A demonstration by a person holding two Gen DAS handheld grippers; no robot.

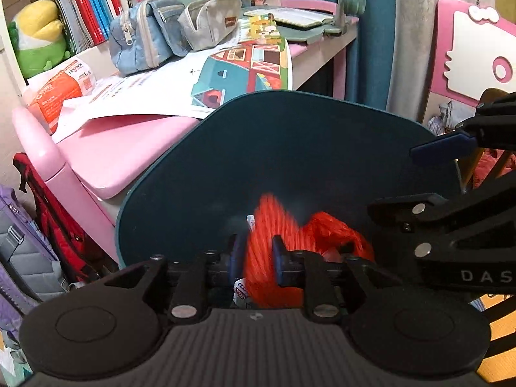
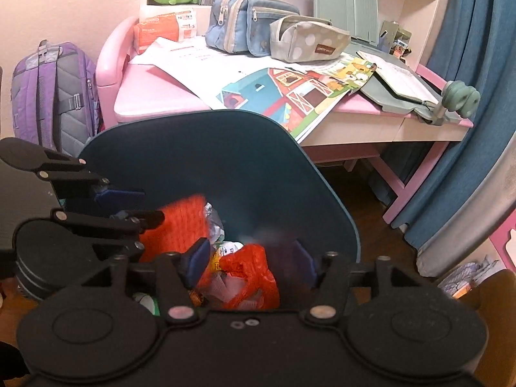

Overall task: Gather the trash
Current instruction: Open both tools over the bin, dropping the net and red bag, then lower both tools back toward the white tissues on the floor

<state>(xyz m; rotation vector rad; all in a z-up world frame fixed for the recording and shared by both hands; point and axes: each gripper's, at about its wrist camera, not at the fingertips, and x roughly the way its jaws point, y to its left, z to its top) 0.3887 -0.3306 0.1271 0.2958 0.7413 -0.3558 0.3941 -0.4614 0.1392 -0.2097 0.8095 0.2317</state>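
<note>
A dark teal trash bin [image 1: 283, 148] stands in front of a pink desk; it also shows in the right wrist view [image 2: 225, 161]. An orange plastic bag [image 1: 290, 245] lines it, with wrappers inside [image 2: 225, 251]. My left gripper [image 1: 256, 259] is shut on a bunched part of the orange bag at the bin's near side. My right gripper [image 2: 251, 261] is open, its fingers spread over another part of the orange bag [image 2: 251, 277] inside the bin. The right gripper also shows at the right of the left wrist view [image 1: 451, 174], and the left gripper at the left of the right wrist view [image 2: 129, 206].
The pink desk [image 2: 151, 96] holds papers, a colourful barn sheet [image 2: 283, 96], blue and grey pencil cases [image 2: 251, 25], an orange pack [image 2: 161, 29] and a green folder. A purple backpack [image 2: 48, 96] leans at the desk's left. A blue curtain [image 2: 467, 96] hangs at the right.
</note>
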